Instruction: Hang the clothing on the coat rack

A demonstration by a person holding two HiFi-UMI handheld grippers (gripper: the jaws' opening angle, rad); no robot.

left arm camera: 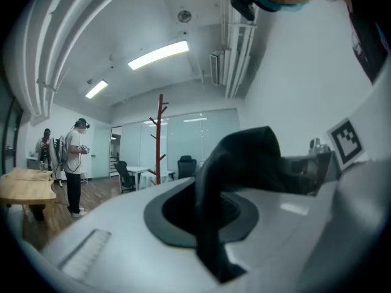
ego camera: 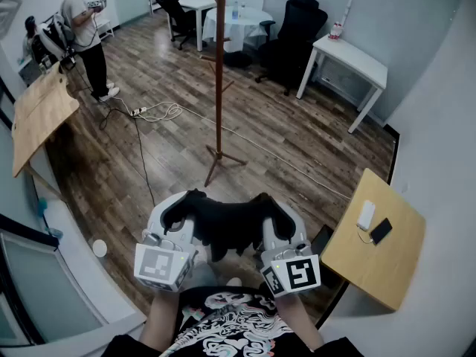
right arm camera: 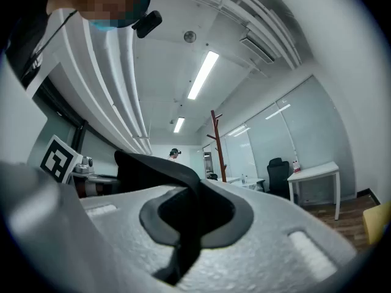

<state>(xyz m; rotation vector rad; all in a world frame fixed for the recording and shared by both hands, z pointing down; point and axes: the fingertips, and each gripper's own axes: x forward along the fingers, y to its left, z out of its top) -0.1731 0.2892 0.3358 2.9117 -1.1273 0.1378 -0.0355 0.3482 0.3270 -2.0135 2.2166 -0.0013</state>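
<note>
One broad wooden floor (ego camera: 297, 136) is taking up most of the room, and its middle is lying open between the person and the coat rack (ego camera: 221, 65). The rack, a tall red-brown pole with short pegs, is standing straight ahead on splayed feet, well apart from the clothing. A white cable (ego camera: 282, 162) is running across the boards just beside those feet, and a black cable (ego camera: 140, 155) is trailing down the left part of the path.

Past the rack, a round white tabletop (ego camera: 242, 17), a black office chair (ego camera: 297, 28) and a square white tabletop (ego camera: 349, 56) are crowding the far wall. A second person (ego camera: 85, 36) is standing at far left, well apart from the rack. The left wooden tabletop (ego camera: 37, 117) is jutting in from the left edge. The right wooden tabletop (ego camera: 387, 262) is narrowing the room on the other side, near the right tool (ego camera: 277, 213), and is carrying a dark phone (ego camera: 381, 230) and a small white box (ego camera: 365, 216).

The black clothing (ego camera: 223, 225) is hanging bunched between the two tools, just in front of the person. The left tool (ego camera: 177, 210) is closed tight, pinching a fold of the clothing in its jaws. The right tool is gripping the other end the same way, with fabric passing down through its closed jaws.
</note>
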